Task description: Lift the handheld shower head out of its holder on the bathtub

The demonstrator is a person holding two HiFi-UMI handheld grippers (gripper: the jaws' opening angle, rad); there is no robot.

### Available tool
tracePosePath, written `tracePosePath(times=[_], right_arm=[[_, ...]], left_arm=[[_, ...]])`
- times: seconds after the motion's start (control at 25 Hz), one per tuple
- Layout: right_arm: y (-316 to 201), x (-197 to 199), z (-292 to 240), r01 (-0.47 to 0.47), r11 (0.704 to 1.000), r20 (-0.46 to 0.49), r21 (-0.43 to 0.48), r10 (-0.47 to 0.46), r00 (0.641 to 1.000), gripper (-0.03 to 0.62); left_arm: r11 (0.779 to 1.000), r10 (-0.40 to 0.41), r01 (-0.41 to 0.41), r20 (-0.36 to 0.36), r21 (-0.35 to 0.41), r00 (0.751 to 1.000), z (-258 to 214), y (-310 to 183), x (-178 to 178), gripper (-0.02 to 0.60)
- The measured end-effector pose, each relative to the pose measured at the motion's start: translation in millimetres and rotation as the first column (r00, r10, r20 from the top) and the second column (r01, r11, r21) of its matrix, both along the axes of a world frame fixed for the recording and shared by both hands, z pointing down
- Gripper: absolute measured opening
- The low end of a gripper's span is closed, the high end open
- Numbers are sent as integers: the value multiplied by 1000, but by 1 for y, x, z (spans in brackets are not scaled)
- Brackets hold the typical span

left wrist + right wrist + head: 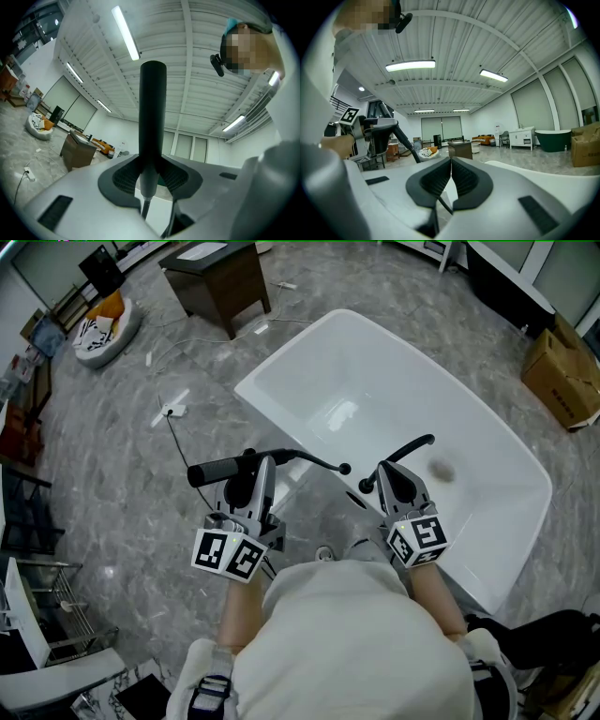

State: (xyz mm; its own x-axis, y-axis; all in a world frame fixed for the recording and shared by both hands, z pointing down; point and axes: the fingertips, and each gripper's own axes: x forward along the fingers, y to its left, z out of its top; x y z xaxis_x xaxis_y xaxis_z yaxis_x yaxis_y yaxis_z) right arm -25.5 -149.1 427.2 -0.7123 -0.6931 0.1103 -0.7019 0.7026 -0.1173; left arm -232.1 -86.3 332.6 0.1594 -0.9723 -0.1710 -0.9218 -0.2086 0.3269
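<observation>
On the far left of the grey floor lies a round cushion with something orange on it. Near it stands a brown cabinet. Next comes the left claw. It is closed on the shower head and holds it tight. In the head view the shower head is a black stick that lies sideways. Its free end points left, out past the claw, over the floor just beside the tub's near edge. In the left gripper view the shower head stands straight up between the two pads of the left claw. The pads press on its thin lower part from both sides. A thin black hose runs from the claw to the right, toward the near rim of the big white bathtub. The right gripper view shows this too: the shower head sits in the other claw off to the left, and the hose hangs down from it. The right claw is over the near rim of the tub, beside a bent black tap. In its own view the right claw has its pads pressed together. A thin dark line shows just under them, and I cannot tell what it is. On the far right a brown cardboard box sits on the floor.
</observation>
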Motion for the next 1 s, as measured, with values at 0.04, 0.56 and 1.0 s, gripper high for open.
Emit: tracePosePath(times=[0.04,0.56,1.0], right_arm=[[0,0,0,1,1000,-1,0,-1,1000,20],[-1,1,4,-28,1000,-63,9,28,998,20],[0,-3,2,-19,1000,-60,12,20,998,20]], left_arm=[[1000,1,-1,-2,0,1000,0,0,0,140],[1000,6,-7,-22,-5,1000,1,0,-1,140],[1000,9,-9,-24,-7,1000,2,0,-1,140]])
